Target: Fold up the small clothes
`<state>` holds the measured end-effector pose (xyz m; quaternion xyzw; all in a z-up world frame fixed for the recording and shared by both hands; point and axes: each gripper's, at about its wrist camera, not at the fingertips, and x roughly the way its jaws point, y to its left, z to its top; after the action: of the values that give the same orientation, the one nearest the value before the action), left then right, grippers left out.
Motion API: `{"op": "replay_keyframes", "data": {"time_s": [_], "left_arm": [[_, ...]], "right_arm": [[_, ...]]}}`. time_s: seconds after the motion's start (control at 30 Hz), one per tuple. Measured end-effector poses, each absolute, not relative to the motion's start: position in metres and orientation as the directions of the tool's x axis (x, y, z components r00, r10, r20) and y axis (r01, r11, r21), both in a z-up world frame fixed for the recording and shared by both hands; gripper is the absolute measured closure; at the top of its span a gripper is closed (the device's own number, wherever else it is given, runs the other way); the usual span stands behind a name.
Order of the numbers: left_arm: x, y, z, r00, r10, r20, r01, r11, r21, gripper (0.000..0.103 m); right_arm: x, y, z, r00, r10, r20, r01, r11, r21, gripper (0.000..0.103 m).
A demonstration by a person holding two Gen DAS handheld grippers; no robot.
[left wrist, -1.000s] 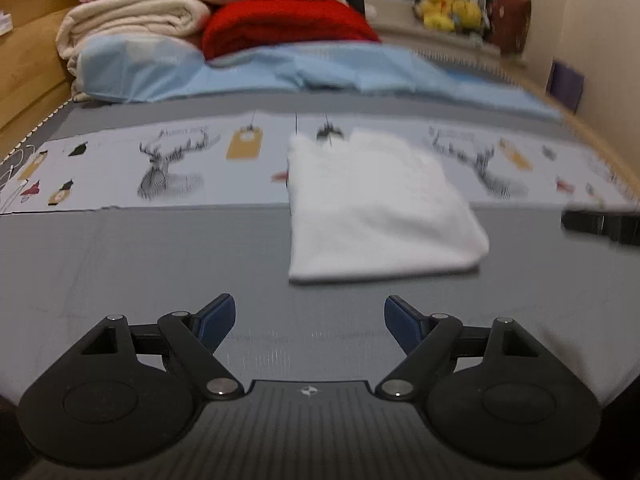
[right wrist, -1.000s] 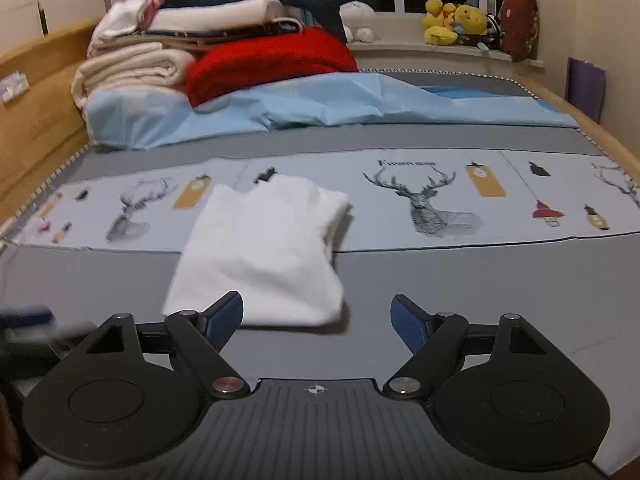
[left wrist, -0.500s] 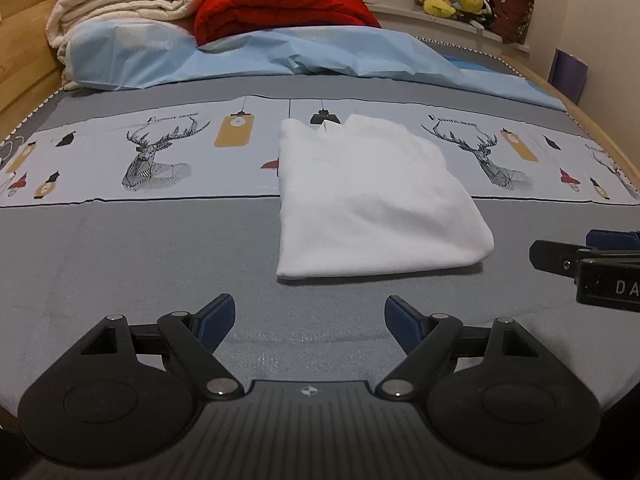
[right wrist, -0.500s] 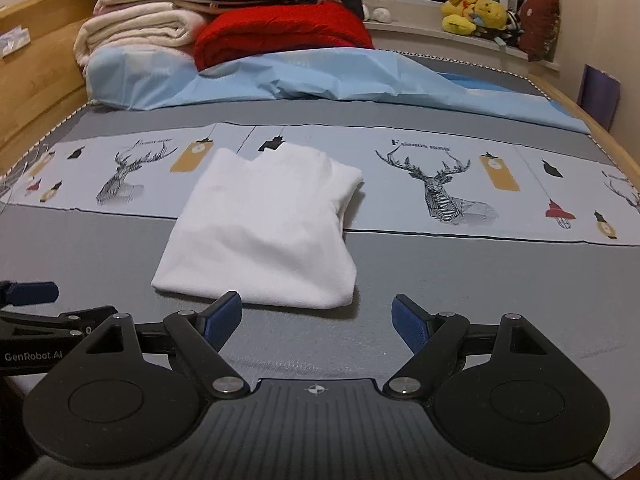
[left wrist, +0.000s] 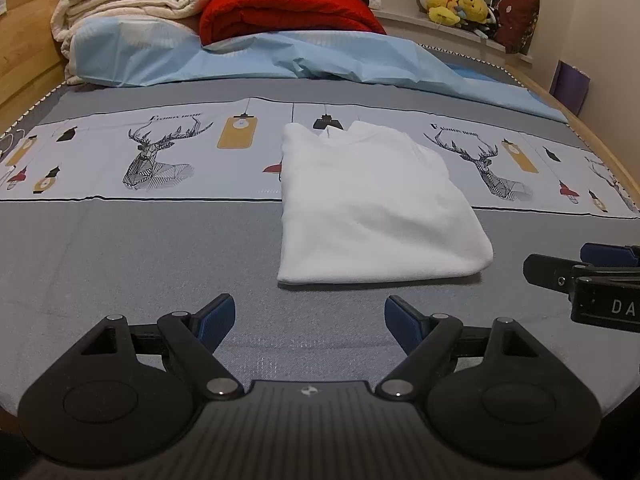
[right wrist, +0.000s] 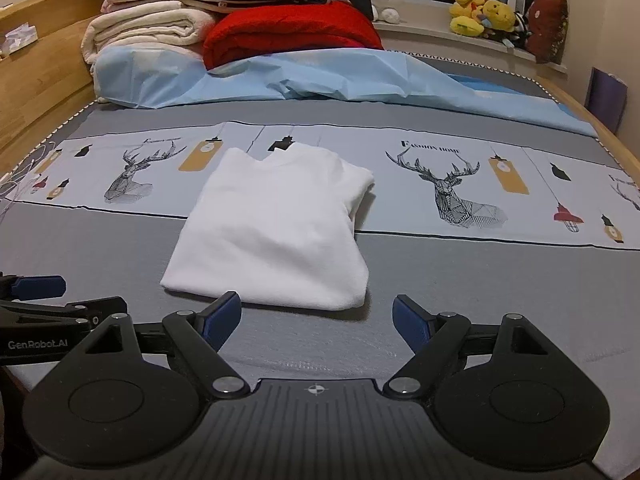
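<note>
White garment (left wrist: 372,204): folded into a neat, flat rectangle with the neckline at the far end. It lies flat on the bed, half on the grey part and half on the printed strip. Nothing is touching it.

Left gripper (left wrist: 308,316): blue-padded fingers spread wide, nothing between them. It hangs just short of the garment's near edge, apart from it. (The right wrist view catches it from the side at the left edge, and there you really can't judge the gap.)

Right gripper (right wrist: 316,314): same deal, fingers wide apart and holding nothing. It sits near the garment's near edge; its left pad (right wrist: 222,316) overlaps the hem in the picture, but whether it touches can't be told.

Bedsheet (left wrist: 132,248): grey, with a pale band across it printed with a deer head (left wrist: 160,156), hanging lamps and tags.

Light blue sheet (right wrist: 320,76): crumpled across the far end of the bed, well beyond the garment.

Red blanket (right wrist: 288,32): folded, sitting behind the blue sheet.

Cream blankets (left wrist: 132,4): stacked to the left of the red one, more folded linen on top.

Plush toys (right wrist: 480,16): yellow ones on the ledge at the far right.

Wooden bed frame (right wrist: 40,80): runs along the left side.
</note>
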<state>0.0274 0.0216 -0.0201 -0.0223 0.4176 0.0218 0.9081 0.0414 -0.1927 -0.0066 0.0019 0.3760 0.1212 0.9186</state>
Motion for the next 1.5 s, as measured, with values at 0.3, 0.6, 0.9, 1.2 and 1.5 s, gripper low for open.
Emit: {"op": "replay_keyframes", "data": {"time_s": [0.3, 0.6, 0.9, 1.2, 1.5], "left_arm": [[0.0273, 0.0213, -0.0191, 0.652, 0.017, -0.758, -0.049, 0.999, -0.020, 0.017], [0.0271, 0.0216, -0.0184, 0.657, 0.011, -0.754, -0.043, 0.999, -0.023, 0.017], [0.0267, 0.0211, -0.0181, 0.659, 0.005, -0.752, -0.037, 0.999, -0.025, 0.017], [0.0269, 0.0204, -0.0187, 0.659, 0.004, -0.752, -0.033, 0.999, -0.024, 0.017], [0.0271, 0.0201, -0.0190, 0.659, 0.003, -0.752, -0.032, 0.999, -0.024, 0.017]], "right_arm": [[0.0415, -0.1941, -0.0058, 0.685, 0.223, -0.694, -0.212, 0.972, 0.104, 0.019], [0.0423, -0.1943, -0.0060, 0.683, 0.225, -0.695, -0.217, 0.971, 0.101, 0.019], [0.0425, -0.1938, -0.0063, 0.678, 0.230, -0.698, -0.225, 0.969, 0.100, 0.019], [0.0426, -0.1938, -0.0064, 0.678, 0.230, -0.698, -0.225, 0.969, 0.101, 0.019], [0.0428, -0.1943, -0.0063, 0.678, 0.231, -0.698, -0.226, 0.969, 0.101, 0.019]]}}
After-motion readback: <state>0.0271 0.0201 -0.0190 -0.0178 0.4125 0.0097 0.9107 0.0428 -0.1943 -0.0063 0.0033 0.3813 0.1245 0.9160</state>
